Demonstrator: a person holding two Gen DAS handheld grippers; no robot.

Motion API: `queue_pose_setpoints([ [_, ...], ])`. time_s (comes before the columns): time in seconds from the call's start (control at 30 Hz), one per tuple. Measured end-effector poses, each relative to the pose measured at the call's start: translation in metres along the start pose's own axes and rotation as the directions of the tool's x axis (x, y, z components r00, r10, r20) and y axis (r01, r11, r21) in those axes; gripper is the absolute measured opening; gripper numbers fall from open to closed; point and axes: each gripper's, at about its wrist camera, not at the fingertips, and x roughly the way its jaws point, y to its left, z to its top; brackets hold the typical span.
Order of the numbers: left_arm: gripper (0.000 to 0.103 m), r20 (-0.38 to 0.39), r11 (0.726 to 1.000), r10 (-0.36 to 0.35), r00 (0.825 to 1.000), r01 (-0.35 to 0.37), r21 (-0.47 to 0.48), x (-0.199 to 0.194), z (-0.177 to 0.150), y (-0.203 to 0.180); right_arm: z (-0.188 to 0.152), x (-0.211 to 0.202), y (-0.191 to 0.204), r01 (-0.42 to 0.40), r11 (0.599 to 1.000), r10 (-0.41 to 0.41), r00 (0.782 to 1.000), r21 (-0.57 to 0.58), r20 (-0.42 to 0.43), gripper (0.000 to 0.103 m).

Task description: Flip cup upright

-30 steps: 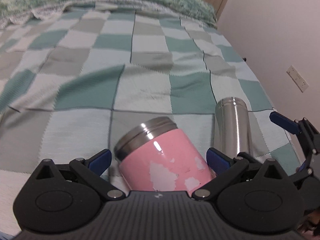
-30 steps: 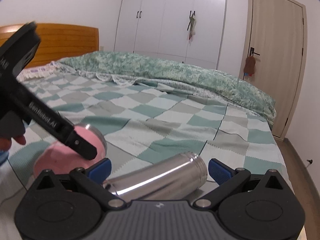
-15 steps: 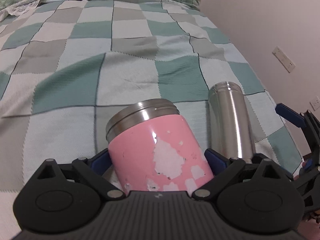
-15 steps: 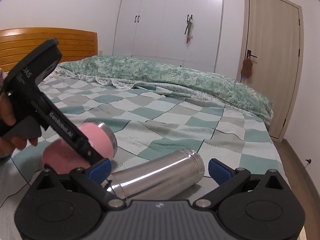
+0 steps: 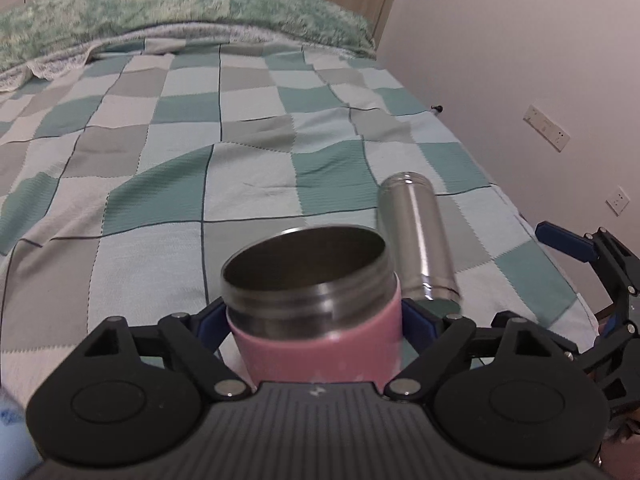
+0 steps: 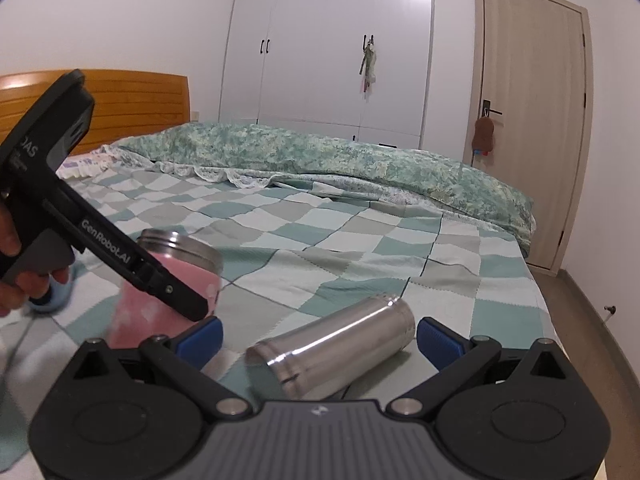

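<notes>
My left gripper is shut on a pink cup with a steel rim, holding it nearly upright with its open mouth up, above the checked bedspread. In the right wrist view the pink cup shows at the left, tilted slightly, with the left gripper clamped on it. A steel cup lies on its side between the fingers of my right gripper, which is open and not touching it. The steel cup also shows in the left wrist view.
The bed's right edge runs close to the steel cup, with a wall beyond it. A folded green quilt lies across the far end. A wardrobe and a door stand behind.
My left gripper has closed on the pink cup and swung it from lying on its side to nearly upright. The right gripper and steel cup have stayed put.
</notes>
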Motion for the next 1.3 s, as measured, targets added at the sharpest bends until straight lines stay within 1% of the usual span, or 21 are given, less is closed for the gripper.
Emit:
queue_pose_setpoints([
  [0.27,0.086,0.023,1.000,-0.023,0.999,0.022,0.014,-0.036,-0.029,-0.032,-0.004,-0.051,0.016,-0.001,1.000,0.000,1.000,0.019,0.019,0.103],
  [0.4,0.086,0.019,0.999,-0.035,0.999,0.035,0.031,-0.060,-0.048,-0.046,-0.005,-0.077,0.026,0.000,1.000,-0.001,1.000,0.018,0.027,0.103],
  [0.53,0.086,0.007,0.999,-0.026,1.000,0.025,0.045,-0.088,-0.069,-0.056,-0.008,-0.101,0.038,-0.008,1.000,0.007,0.999,0.018,0.032,0.103],
  [0.63,0.086,-0.017,0.998,-0.013,1.000,0.014,0.055,-0.108,-0.084,-0.059,-0.013,-0.118,0.048,-0.023,1.000,0.022,0.999,0.020,0.032,0.103],
  [0.77,0.087,-0.088,0.998,-0.022,0.996,0.027,0.054,-0.127,-0.104,-0.060,-0.022,-0.133,0.060,-0.045,0.998,0.045,0.999,0.031,0.026,0.103],
  [0.87,0.087,-0.150,0.998,-0.020,0.989,0.030,0.061,-0.128,-0.116,-0.063,-0.030,-0.139,0.069,-0.061,0.997,0.060,0.998,0.039,0.012,0.103],
  [0.97,0.087,-0.175,0.998,0.004,0.985,0.007,0.058,-0.117,-0.123,-0.061,-0.037,-0.141,0.074,-0.067,0.997,0.068,0.998,0.049,-0.007,0.103],
  [1.2,0.088,-0.154,0.999,0.012,0.988,-0.006,0.036,-0.097,-0.114,-0.061,-0.052,-0.140,0.072,-0.044,0.997,0.048,0.997,0.069,-0.053,0.103],
  [1.23,0.091,-0.147,0.999,0.024,0.989,-0.018,0.037,-0.095,-0.113,-0.062,-0.053,-0.140,0.071,-0.041,0.997,0.045,0.997,0.071,-0.055,0.103],
  [1.27,0.100,-0.134,0.998,0.045,0.990,-0.039,0.047,-0.094,-0.111,-0.063,-0.054,-0.140,0.070,-0.039,0.997,0.043,0.998,0.073,-0.055,0.103],
  [1.3,0.103,-0.118,0.996,0.068,0.991,-0.062,0.058,-0.094,-0.110,-0.065,-0.055,-0.140,0.070,-0.036,0.997,0.040,0.998,0.075,-0.056,0.103],
])
